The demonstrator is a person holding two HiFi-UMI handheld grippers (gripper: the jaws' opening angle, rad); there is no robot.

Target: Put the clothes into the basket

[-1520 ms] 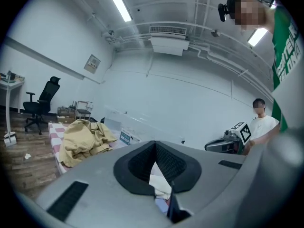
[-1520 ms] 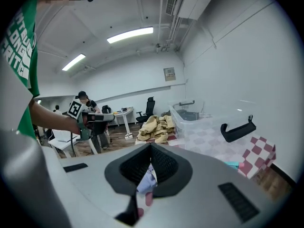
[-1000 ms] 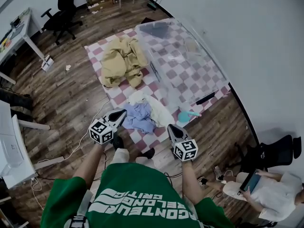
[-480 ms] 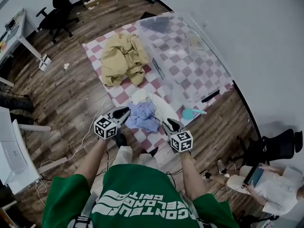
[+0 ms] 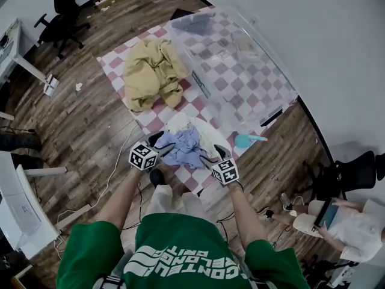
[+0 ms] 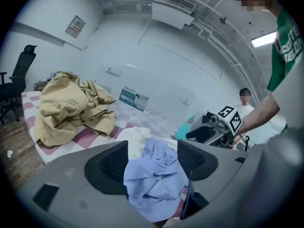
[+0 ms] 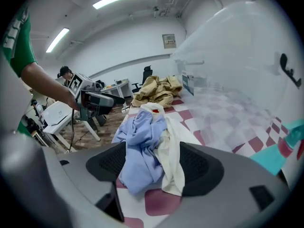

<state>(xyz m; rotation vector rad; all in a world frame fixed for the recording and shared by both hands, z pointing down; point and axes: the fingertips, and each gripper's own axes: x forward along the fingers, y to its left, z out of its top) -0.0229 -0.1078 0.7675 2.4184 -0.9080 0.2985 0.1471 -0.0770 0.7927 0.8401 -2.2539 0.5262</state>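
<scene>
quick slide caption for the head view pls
Left tool and right tool, jaws opening with blue cloth between them, over the checkered mat; tan garment and clear basket beyond.

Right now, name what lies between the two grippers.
A crumpled light blue shirt with a cream garment, seen in the head view. The left gripper and right gripper are opening their fingers; the cloth shows between each pair, unpinched.

On the floor mat (image 5: pixel 147 118), the basket (image 5: pixel 264 80) is standing along the right side. The jacket (image 5: pixel 150 71) is lying on the far left part, and the heap of shirts (image 5: pixel 187 144) is lying at the near edge. An office chair (image 5: pixel 60 11) is standing beyond the mat's far left corner.
</scene>
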